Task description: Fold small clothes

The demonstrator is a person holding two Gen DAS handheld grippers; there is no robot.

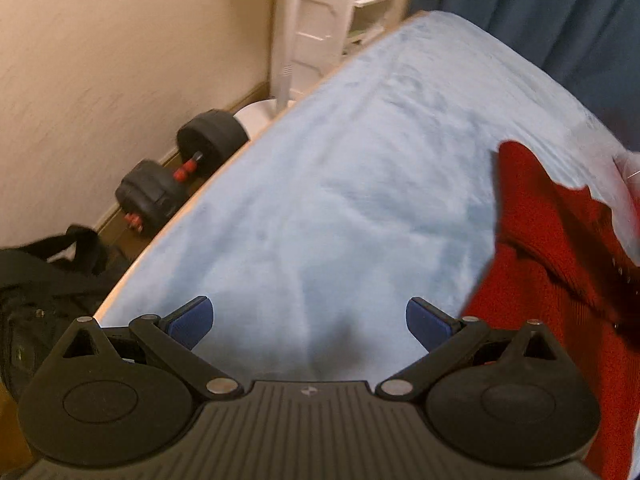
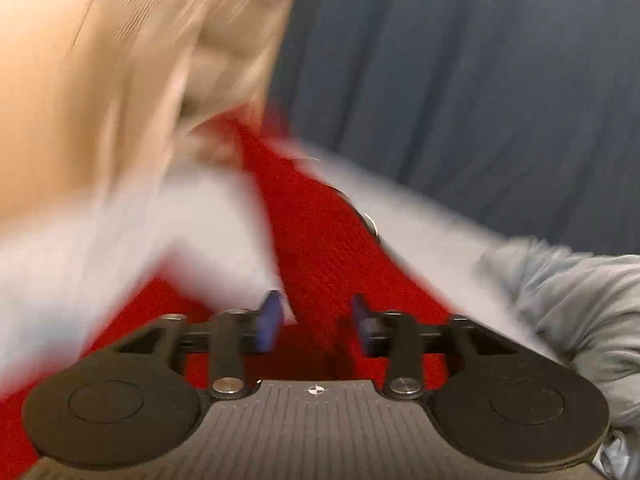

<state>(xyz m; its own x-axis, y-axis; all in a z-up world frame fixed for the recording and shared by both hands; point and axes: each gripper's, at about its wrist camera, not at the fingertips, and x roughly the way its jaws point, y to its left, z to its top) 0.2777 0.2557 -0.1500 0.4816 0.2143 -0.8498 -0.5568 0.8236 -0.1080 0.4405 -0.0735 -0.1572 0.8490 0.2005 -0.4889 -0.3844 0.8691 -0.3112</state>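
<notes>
A pale blue blanket covers the work surface and fills most of the left wrist view; beyond its far edge hangs a dark blue curtain, and off its left edge, on the floor by the wall, lies a black dumbbell near a black bag; the red knit garment lies on the blanket at the right side of that view, its long axis seemingly running from the near right up and away, though blur leaves this uncertain; the left gripper stands with its blue pads spread wide over bare blanket, nothing between them, the garment off to its right; the right gripper sits directly over the red knit, pads parted with a strip of fabric between them but not visibly pressed, so it holds nothing as far as the smeared view shows; the right hand is judged nearer for the coming pinch.
</notes>
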